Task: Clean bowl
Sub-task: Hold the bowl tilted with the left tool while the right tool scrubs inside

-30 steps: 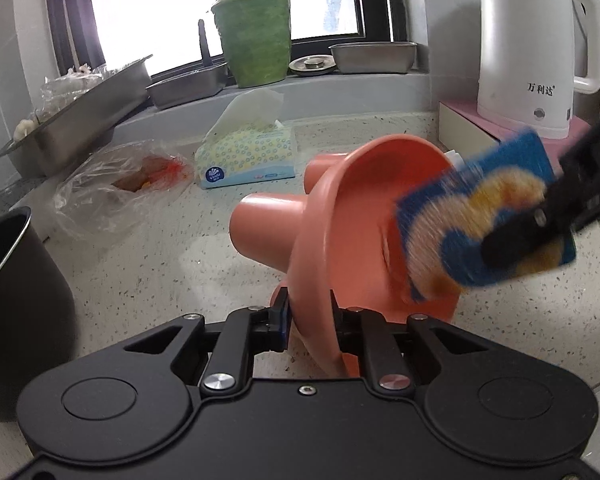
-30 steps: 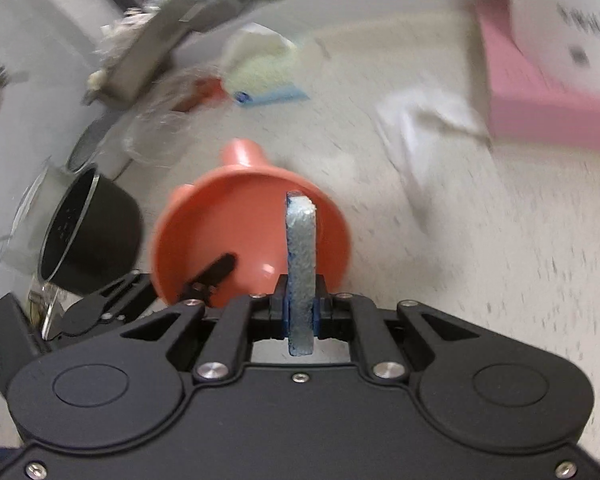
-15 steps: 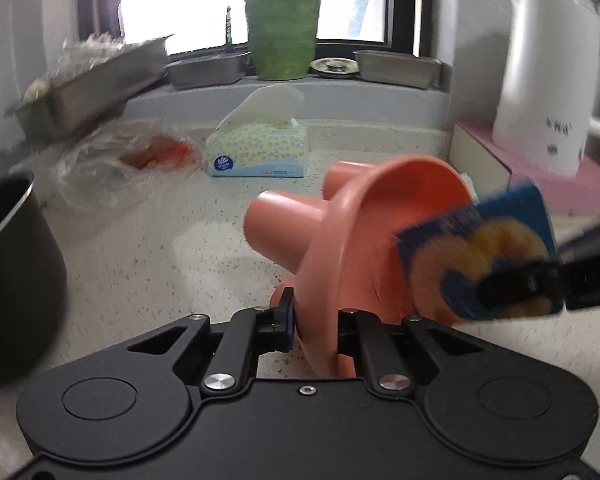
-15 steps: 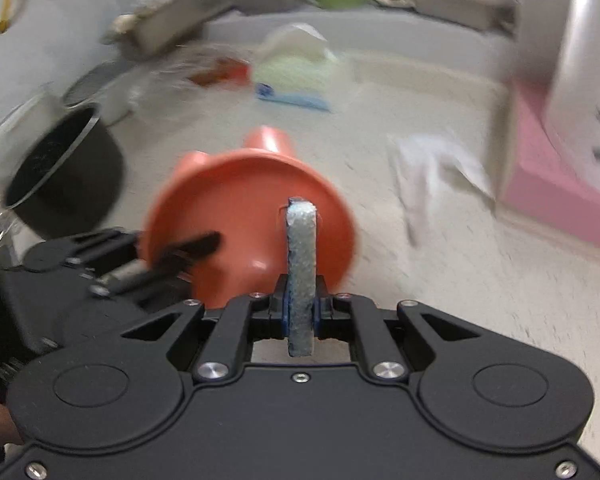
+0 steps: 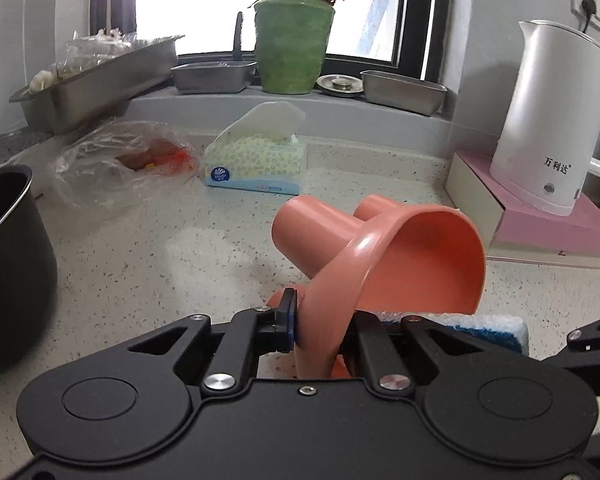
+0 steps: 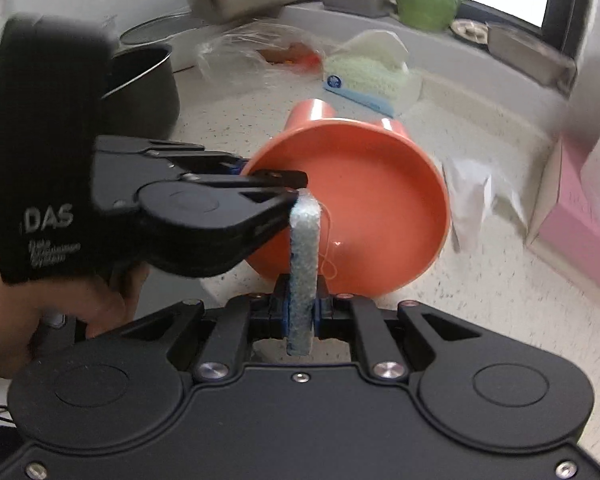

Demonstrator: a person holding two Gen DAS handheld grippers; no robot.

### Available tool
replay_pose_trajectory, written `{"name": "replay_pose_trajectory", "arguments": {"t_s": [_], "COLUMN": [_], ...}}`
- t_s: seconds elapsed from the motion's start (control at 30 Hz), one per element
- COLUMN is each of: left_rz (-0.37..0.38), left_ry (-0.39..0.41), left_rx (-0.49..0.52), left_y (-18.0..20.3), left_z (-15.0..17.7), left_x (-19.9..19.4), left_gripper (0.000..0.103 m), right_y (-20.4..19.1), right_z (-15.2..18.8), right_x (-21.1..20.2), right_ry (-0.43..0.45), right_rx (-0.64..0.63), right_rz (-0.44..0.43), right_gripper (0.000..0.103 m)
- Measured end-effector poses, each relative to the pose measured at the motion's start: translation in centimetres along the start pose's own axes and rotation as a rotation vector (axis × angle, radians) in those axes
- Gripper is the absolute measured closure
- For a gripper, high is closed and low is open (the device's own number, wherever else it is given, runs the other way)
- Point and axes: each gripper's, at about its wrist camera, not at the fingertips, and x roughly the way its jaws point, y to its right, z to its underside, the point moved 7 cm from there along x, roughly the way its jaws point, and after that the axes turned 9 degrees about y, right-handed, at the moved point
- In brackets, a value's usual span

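The orange bowl [image 6: 364,200] is tipped on its side above the speckled desk [image 5: 148,264], and its hollow looks empty. The left claw [image 5: 320,328] is clamped tight on the bowl's rim; the right claw [image 6: 302,304] is closed on a blue sponge [image 6: 303,264] that stands edge-on in front of the bowl's mouth. A second earlier the sponge was pressed flat inside the bowl; now it sits below the rim, low at the right of the left view. Behind stand a tissue box [image 5: 256,160], a plastic bag [image 5: 116,164], a dark pot [image 5: 8,264], steel trays and a green vase [image 5: 294,44] on the sill, and a white kettle [image 5: 552,120] on a pink box [image 5: 540,232].
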Motion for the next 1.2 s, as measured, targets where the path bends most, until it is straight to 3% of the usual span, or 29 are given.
{"name": "replay_pose_trajectory", "arguments": {"t_s": [0.13, 0.27, 0.37, 0.47, 0.6, 0.73, 0.93, 1.1, 1.2], "left_rz": [-0.008, -0.008, -0.011, -0.004, -0.005, -0.003, -0.001, 0.001, 0.001], "left_ry": [0.007, 0.008, -0.003, -0.008, -0.013, -0.019, -0.025, -0.028, -0.028], "left_rx": [0.045, 0.123, 0.118, 0.075, 0.065, 0.073, 0.081, 0.069, 0.070], "left_y": [0.2, 0.9, 0.9, 0.4, 0.0, 0.0, 0.0, -0.1, -0.1], "left_z": [0.0, 0.3, 0.7, 1.0, 1.1, 1.1, 1.1, 1.1, 1.1], "left_x": [-0.2, -0.2, 0.1, 0.2, 0.3, 0.4, 0.6, 0.6, 0.7], "left_gripper": [0.094, 0.094, 0.093, 0.094, 0.093, 0.093, 0.093, 0.093, 0.093], "right_y": [1.9, 4.5, 4.6, 1.6, 1.7, 2.6, 4.6, 4.5, 2.6], "right_z": [0.4, -0.5, -1.5, -1.7, -1.5, -2.0, -1.2, 0.0, 0.8], "right_x": [0.1, -0.4, -0.9, -1.7, -1.5, -1.1, 0.1, -0.2, 0.2], "right_ry": [-0.006, 0.042, 0.077, 0.115, 0.106, 0.110, 0.043, 0.004, -0.035], "right_rx": [-0.011, 0.046, 0.031, -0.077, -0.049, -0.059, -0.078, -0.060, -0.069], "right_rz": [0.095, 0.154, 0.146, 0.055, 0.049, 0.096, 0.154, 0.105, 0.032], "right_gripper": [0.092, 0.091, 0.092, 0.092, 0.092, 0.092, 0.092, 0.092, 0.092]}}
